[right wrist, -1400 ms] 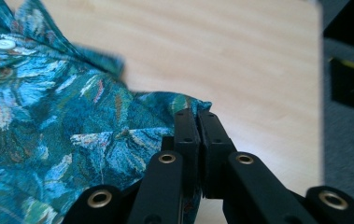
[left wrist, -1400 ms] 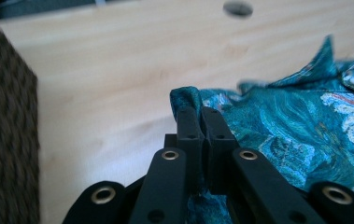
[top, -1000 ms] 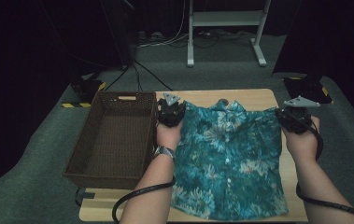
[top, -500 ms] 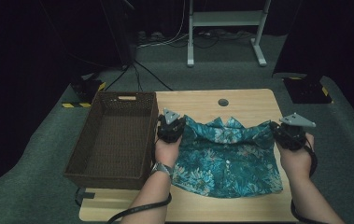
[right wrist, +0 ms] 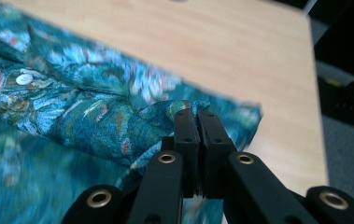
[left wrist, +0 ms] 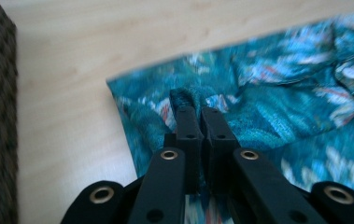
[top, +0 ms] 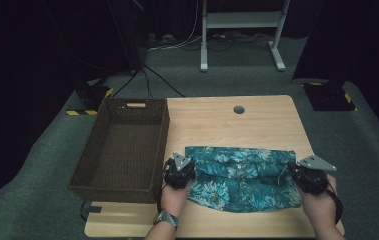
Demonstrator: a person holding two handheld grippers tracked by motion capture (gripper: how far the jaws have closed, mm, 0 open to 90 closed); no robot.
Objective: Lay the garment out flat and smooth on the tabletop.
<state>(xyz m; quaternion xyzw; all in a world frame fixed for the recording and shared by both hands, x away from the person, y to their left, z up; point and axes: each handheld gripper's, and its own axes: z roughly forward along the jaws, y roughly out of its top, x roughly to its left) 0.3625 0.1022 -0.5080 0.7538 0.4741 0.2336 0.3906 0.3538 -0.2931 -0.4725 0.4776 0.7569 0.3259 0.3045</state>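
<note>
High view: your left gripper (top: 178,172) and right gripper (top: 311,178) each pinch an end of the shirt (top: 242,177), which lies folded once across the near half of the table (top: 257,117), right of the empty basket (top: 122,150).
Left gripper view: jaws clamped tight on a fold of shirt (left wrist: 277,107) at its left edge.
Right gripper view: jaws pinched on a bunch of shirt (right wrist: 72,116) near the table's right edge.
Progress: first fold looks laid; you likely have more folds and the basket left.
</note>
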